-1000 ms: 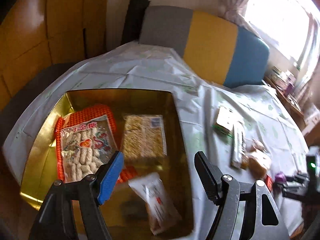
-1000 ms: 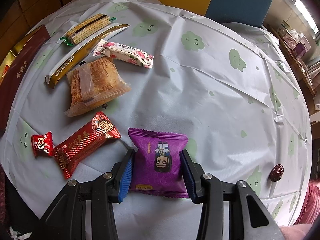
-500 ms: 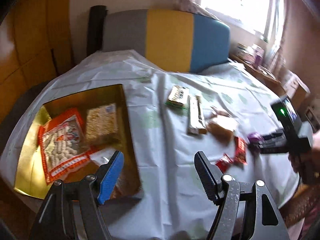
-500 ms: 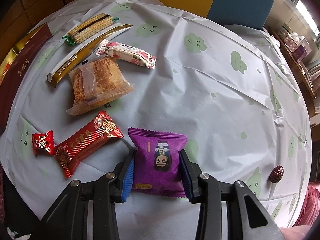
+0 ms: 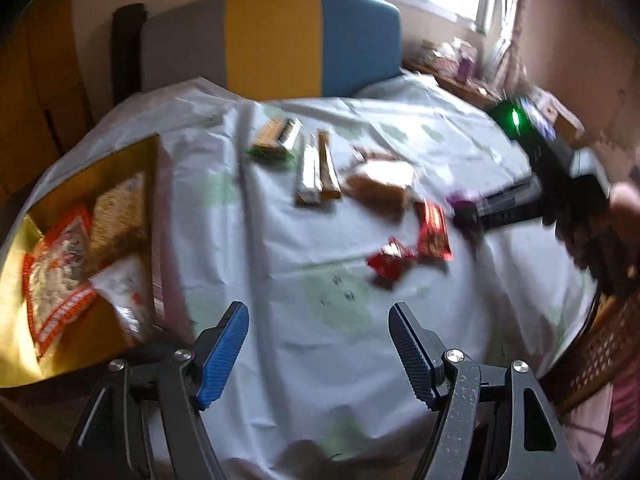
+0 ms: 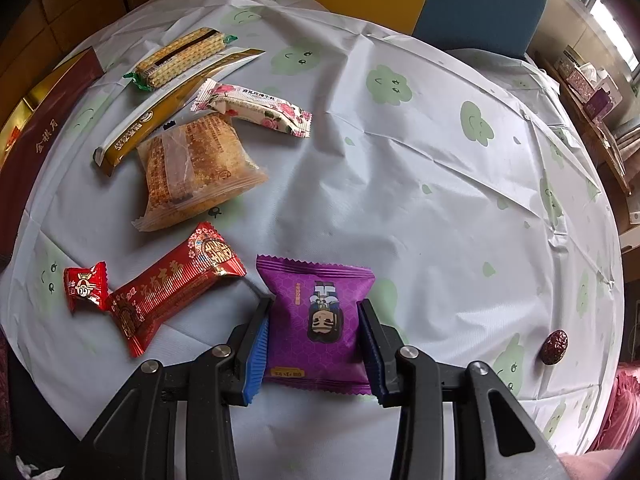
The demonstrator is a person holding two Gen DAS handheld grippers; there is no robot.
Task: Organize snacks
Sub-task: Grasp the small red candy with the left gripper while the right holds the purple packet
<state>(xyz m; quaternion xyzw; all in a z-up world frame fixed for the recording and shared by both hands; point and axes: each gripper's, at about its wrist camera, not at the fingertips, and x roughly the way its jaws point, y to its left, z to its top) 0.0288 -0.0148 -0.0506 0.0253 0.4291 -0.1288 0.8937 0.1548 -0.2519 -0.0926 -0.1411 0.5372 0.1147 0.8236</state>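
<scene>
Left claw gapes over tablecloth — gold box beside.

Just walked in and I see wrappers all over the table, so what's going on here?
A person with a handheld gripper in each hand is sorting snacks into a gold box at the table's edge. The right gripper is closed on a purple snack packet that lies on the tablecloth. The left gripper is open and empty above the cloth. Several packets are already in the box; others, such as the long red packet and the small red candy, still lie loose.
</scene>
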